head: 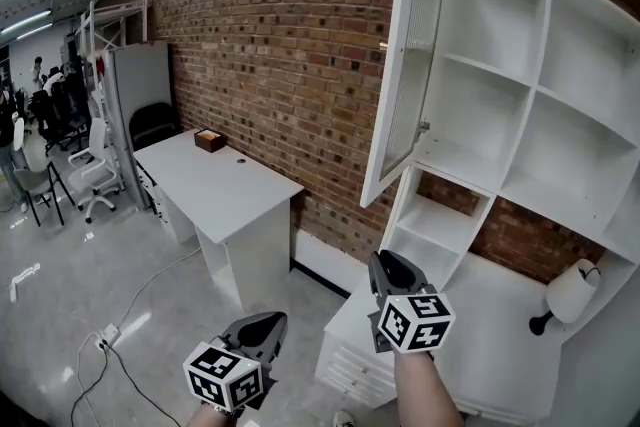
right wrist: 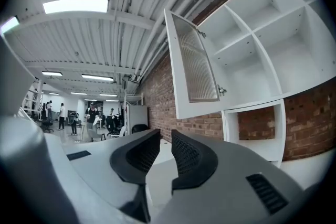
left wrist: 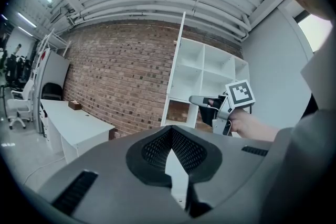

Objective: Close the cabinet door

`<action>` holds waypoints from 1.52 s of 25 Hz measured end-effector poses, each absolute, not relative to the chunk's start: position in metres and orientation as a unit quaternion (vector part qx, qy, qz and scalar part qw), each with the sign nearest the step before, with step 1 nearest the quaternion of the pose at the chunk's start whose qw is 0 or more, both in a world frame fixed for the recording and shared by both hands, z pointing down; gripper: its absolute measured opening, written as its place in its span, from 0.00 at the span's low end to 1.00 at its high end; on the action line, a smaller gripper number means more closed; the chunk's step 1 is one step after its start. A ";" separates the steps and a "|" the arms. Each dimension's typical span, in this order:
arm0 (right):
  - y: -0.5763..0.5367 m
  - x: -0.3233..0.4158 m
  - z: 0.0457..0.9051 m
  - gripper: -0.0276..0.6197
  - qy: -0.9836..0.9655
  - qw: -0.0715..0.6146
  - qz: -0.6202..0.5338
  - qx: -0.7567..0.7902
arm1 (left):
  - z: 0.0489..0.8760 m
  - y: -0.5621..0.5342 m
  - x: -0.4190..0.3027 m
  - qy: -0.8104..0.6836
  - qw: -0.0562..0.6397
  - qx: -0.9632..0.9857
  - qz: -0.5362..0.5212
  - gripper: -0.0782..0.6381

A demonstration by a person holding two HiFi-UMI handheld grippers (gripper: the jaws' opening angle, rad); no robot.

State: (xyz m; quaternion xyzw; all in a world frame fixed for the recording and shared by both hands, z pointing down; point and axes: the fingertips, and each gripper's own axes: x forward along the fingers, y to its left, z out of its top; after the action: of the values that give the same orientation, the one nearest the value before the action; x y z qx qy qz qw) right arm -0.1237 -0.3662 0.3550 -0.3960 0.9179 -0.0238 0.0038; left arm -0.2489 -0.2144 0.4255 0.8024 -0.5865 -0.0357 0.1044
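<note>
Shows door (head: 402, 65) swung wide off the upper left bay of a white cabinet (head: 543, 40), on a brick wall (head: 280, 65). Holds right tongs (head: 383, 264) slightly parted, empty, below the door and clear of it; left tongs (head: 268, 323) clenched, empty, lower. Looks like the approach; next calls for pushing the door's free edge home.

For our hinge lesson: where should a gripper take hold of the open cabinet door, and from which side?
Pinch the cabinet door at its free vertical edge, coming from the front: that thin edge juts outwards, farthest from the hinges, so it should swing easiest.
</note>
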 end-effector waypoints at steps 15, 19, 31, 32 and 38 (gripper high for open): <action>-0.471 -0.170 0.314 0.36 0.913 -0.005 0.032 -0.407 | 0.414 -0.260 -0.248 -0.583 0.103 0.806 -0.026 0.12; -0.486 -0.179 0.313 0.36 0.906 -0.004 0.042 -0.420 | 0.413 -0.264 -0.254 -0.582 0.097 0.807 -0.021 0.12; -0.501 -0.181 0.308 0.39 0.893 0.006 0.047 -0.447 | 0.408 -0.281 -0.251 -0.564 0.098 0.819 -0.029 0.12; -0.501 -0.180 0.309 0.39 0.894 0.006 0.044 -0.446 | 0.408 -0.283 -0.251 -0.562 0.095 0.821 -0.027 0.12; -0.493 -0.162 0.309 0.38 0.896 0.014 0.040 -0.442 | 0.413 -0.291 -0.236 -0.543 0.092 0.835 -0.021 0.12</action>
State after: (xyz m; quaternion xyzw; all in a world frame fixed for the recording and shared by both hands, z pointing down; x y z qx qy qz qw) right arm -0.1622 -0.4932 0.3093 -0.4418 0.8961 0.0400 0.0140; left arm -0.2359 -0.2910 0.4134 0.8347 -0.5427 -0.0207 0.0916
